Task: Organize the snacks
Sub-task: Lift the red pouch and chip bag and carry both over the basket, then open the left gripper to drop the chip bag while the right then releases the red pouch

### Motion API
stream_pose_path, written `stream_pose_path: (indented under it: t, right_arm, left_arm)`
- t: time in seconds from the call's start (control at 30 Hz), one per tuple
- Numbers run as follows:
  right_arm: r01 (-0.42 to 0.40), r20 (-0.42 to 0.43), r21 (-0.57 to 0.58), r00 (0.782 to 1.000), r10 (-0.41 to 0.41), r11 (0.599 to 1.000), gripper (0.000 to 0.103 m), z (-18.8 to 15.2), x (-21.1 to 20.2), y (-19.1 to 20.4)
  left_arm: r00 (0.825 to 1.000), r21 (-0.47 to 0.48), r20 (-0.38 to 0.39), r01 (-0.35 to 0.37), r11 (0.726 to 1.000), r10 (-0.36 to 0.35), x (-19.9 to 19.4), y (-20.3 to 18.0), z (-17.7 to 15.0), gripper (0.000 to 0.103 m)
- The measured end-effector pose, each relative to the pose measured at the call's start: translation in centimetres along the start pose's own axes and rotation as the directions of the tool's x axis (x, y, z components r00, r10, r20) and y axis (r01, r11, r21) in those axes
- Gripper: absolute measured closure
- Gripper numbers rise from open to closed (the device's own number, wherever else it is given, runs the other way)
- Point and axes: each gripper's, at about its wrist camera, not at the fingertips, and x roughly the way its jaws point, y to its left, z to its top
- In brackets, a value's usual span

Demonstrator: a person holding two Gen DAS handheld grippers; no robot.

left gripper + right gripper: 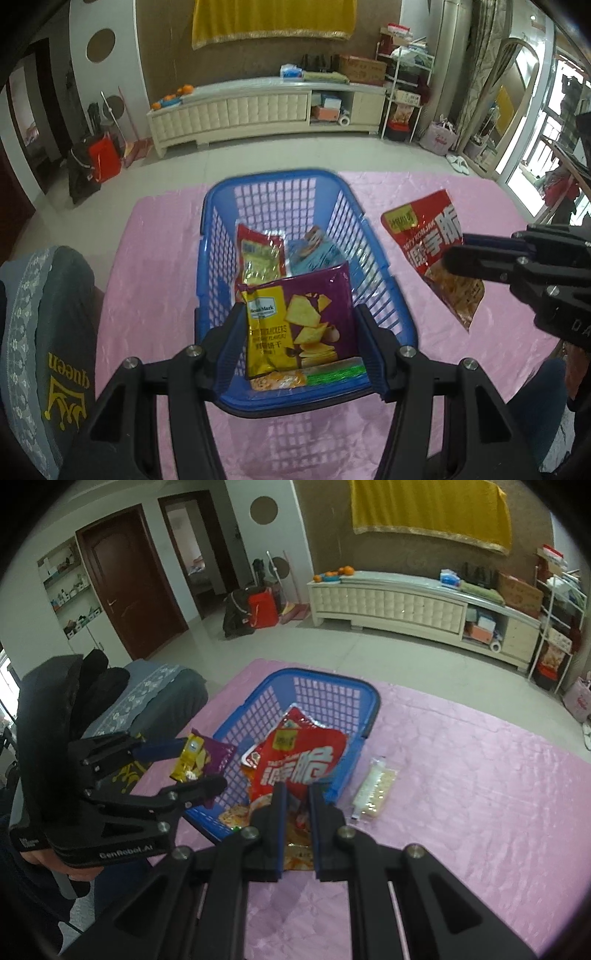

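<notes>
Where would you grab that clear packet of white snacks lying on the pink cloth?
The clear packet lies flat on the pink cloth, just right of the blue basket and seemingly apart from it. I'd come from above and pinch across its narrow width near the middle: it is long and slim, so short jaws should span it there, on the open right side.

The basket (369, 701) is sitting on the tablecloth (480, 794). Several snack packets (262, 254) are lying inside it, and a clear packet (373, 788) is lying just right of it

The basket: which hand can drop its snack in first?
Probably the left. Its gripper holds the purple bag right above the basket. The right gripper holds the red bag over the basket's edge.
</notes>
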Motion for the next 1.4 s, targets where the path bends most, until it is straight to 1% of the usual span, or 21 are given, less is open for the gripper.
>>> stream_pose_path:
  t: [0.27,0.4,0.47,0.53,0.67,0.77,0.83,1.0,1.17,1.4]
  right_arm:
    - [-0.015,-0.047,0.009,0.999,0.015,1.0,0.088,-0.6,2.4,0.3]
    - [-0.011,-0.054,0.013,0.999,0.011,1.0,0.088,-0.7,2.5,0.2]
    - [-0.008,-0.053,0.014,0.999,0.009,1.0,0.088,-0.7,2.4,0.4]
    - [-0.007,-0.049,0.013,0.999,0.008,1.0,0.088,-0.6,2.1,0.6]
    - [0.001,-0.041,0.008,0.999,-0.001,1.0,0.088,-0.4,1.5,1.0]
    - [0.005,-0.034,0.004,0.999,-0.005,1.0,0.088,-0.4,1.2,1.2]
    - [0.008,-0.031,0.0,0.999,-0.008,1.0,0.088,-0.2,1.0,1.4]
    - [0.01,-0.022,-0.005,1.0,-0.01,1.0,0.088,0.4,1.1,1.5]
    - [-0.002,-0.022,-0.015,1.0,0.002,1.0,0.088,1.8,2.2,1.3]
    - [-0.014,-0.049,-0.026,0.999,0.013,1.0,0.088,4.4,5.5,1.2]
  left_arm:
    - [0.997,-0.026,-0.081,0.007,1.0,-0.009,2.5,0.8,-1.2,0.047]
    - [0.996,-0.027,-0.093,0.003,1.0,-0.006,2.8,0.9,-1.6,0.046]
    - [0.994,-0.026,-0.107,-0.007,1.0,0.004,3.0,1.1,-1.7,0.044]
    - [0.994,-0.022,-0.111,-0.01,1.0,0.007,2.9,1.2,-1.9,0.04]
    - [0.996,-0.026,-0.089,0.013,1.0,-0.016,1.9,1.2,-1.9,0.03]
    - [0.998,-0.025,-0.068,0.012,1.0,-0.013,1.0,1.3,-1.7,0.027]
    - [0.998,-0.024,-0.057,0.014,1.0,-0.016,0.6,1.4,-1.5,0.027]
    - [1.0,-0.03,-0.012,-0.004,1.0,0.004,-0.9,2.1,-0.8,0.027]
    - [0.999,-0.028,0.032,-0.028,0.999,0.029,-1.3,3.0,0.4,0.025]
    - [0.999,-0.044,0.016,-0.05,0.998,0.051,0.6,5.2,2.0,0.025]
